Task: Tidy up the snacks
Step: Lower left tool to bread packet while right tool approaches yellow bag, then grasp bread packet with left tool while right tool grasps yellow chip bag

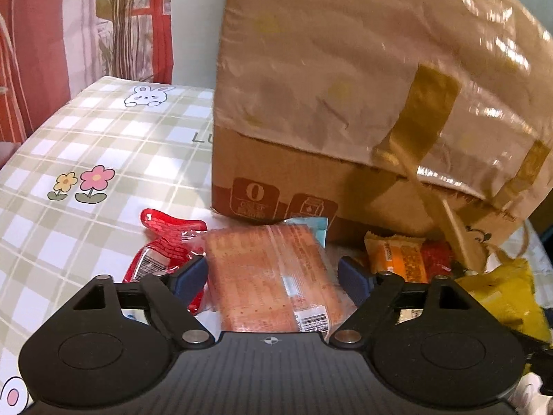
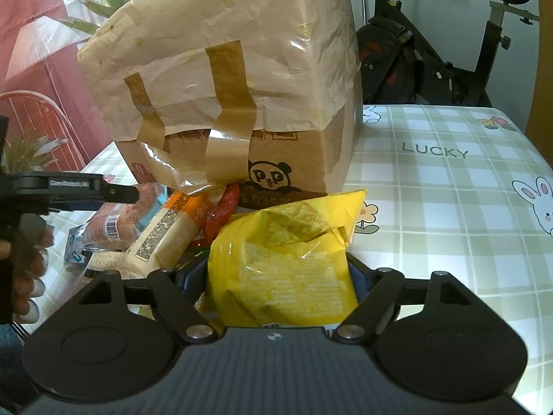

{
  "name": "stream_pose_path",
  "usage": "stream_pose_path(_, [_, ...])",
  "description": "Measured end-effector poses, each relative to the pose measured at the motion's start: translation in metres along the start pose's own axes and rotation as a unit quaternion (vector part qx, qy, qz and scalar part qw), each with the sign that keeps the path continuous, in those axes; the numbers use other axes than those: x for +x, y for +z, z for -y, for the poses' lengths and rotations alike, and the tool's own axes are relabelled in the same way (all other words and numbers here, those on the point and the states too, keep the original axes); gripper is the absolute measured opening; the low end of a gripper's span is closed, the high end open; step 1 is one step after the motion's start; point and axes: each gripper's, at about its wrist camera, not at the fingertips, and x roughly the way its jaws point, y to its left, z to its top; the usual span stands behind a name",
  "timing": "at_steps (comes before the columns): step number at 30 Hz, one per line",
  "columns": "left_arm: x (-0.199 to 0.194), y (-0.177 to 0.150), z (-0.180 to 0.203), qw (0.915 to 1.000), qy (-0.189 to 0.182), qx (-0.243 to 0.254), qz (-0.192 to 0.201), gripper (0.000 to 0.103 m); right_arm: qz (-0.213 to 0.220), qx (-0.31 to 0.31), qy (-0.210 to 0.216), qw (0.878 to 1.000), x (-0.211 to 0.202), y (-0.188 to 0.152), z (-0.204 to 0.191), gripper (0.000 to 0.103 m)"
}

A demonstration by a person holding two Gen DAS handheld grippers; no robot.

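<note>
The left claw (image 1: pixel 273 273), angled downward, gapes wide around a clear-wrapped orange cracker pack (image 1: pixel 273 276). The right claw (image 2: pixel 276 276) pinches a crinkled yellow snack bag (image 2: pixel 287 263). Both snacks lie on the green-checked desk (image 2: pixel 449 207), before a paper-taped brown cardboard box (image 2: pixel 235 79).

A table (image 2: pixel 449 180) under a green checked cloth printed with rabbits and flowers carries a taped cardboard box (image 2: pixel 242 79); before it lie a yellow chip bag (image 2: pixel 287 266), biscuit packet (image 1: pixel 273 280), red packet (image 1: pixel 166 242) and orange packet (image 1: pixel 397 259)
</note>
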Motion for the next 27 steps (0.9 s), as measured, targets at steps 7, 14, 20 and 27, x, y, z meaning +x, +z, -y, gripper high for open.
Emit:
stream_pose_path(7, [0.004, -0.005, 0.000, 0.9999, 0.001, 0.015, 0.005, 0.080, 0.000, 0.004, 0.004, 1.000, 0.000, -0.002, 0.000, 0.080])
stream_pose_path(14, [-0.020, -0.007, -0.006, 0.9995, -0.001, 0.019, 0.026, 0.078, -0.002, -0.006, -0.005, 1.000, 0.000, 0.001, -0.006, 0.078])
stream_pose_path(20, [-0.042, -0.006, -0.007, 0.9984, -0.007, 0.023, 0.050, 0.078, 0.007, -0.022, -0.004, 1.000, -0.007, 0.002, -0.011, 0.078])
stream_pose_path(27, [-0.061, -0.014, -0.010, 0.9978, -0.016, 0.021, 0.061, 0.078, 0.023, -0.033, -0.012, 0.999, -0.020, 0.005, -0.015, 0.078])
